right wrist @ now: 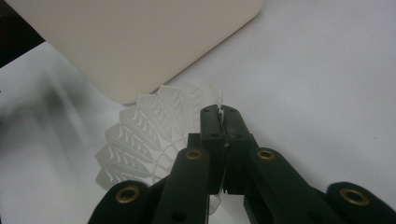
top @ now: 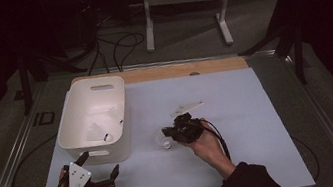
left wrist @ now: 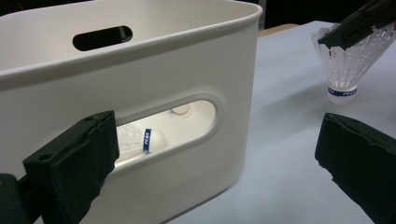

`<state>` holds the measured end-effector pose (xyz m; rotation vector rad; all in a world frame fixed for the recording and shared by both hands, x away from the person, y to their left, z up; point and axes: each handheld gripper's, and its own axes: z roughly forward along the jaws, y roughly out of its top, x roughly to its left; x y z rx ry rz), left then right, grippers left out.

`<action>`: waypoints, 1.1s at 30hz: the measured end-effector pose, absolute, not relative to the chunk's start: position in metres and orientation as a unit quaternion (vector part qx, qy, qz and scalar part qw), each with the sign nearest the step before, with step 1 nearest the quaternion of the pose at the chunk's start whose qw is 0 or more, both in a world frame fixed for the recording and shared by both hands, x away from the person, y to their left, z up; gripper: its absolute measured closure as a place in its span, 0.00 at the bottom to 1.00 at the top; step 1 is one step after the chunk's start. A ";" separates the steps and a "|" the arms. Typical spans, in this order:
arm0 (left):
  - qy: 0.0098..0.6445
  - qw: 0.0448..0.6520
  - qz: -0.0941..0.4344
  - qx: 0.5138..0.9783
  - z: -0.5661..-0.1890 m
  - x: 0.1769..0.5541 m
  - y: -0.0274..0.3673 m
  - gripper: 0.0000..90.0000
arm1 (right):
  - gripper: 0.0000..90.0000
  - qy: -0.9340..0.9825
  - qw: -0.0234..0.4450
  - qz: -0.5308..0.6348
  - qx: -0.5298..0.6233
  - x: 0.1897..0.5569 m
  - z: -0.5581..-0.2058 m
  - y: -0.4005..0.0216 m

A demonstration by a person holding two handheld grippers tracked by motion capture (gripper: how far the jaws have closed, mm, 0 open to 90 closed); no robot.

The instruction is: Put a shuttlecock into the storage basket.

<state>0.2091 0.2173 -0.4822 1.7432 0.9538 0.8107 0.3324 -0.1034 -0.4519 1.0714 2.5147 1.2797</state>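
Observation:
A white plastic shuttlecock (top: pixel 163 139) stands cork down at the mat, just right of the white bin (top: pixel 70 96). My right gripper (top: pixel 168 132) is shut on the rim of its skirt. In the right gripper view the jaws meet at the gripper's tip (right wrist: pixel 224 126), pinching the skirt edge of the shuttlecock (right wrist: pixel 144 135) beside the bin's corner (right wrist: pixel 140 42). My left gripper (top: pixel 99 164) is open at the bin's near wall. Its jaws in the left gripper view (left wrist: pixel 215 158) hold nothing and face the handle slot. Inside the bin lie shuttlecocks (top: pixel 96 132), one visible through the slot (left wrist: pixel 140 140).
A light blue mat (top: pixel 238 112) covers the table, with a wooden strip along the far edge. A flat white strip (top: pixel 187 107) lies behind the right gripper. Cables and a white stand (top: pixel 148 20) are on the floor beyond the table.

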 end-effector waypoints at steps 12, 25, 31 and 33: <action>0.391 0.477 0.333 0.713 -0.482 0.209 0.218 0.00 | 1.00 0.824 0.072 0.431 0.360 0.336 -0.444 -0.106; 0.391 0.477 0.333 0.713 -0.482 0.209 0.218 0.00 | 1.00 0.813 0.077 0.447 0.366 0.341 -0.434 -0.105; 0.391 0.477 0.333 0.713 -0.482 0.209 0.218 0.00 | 1.00 0.809 0.079 0.450 0.369 0.343 -0.431 -0.106; 0.391 0.477 0.333 0.714 -0.482 0.209 0.218 0.00 | 1.00 0.808 0.081 0.451 0.370 0.344 -0.430 -0.107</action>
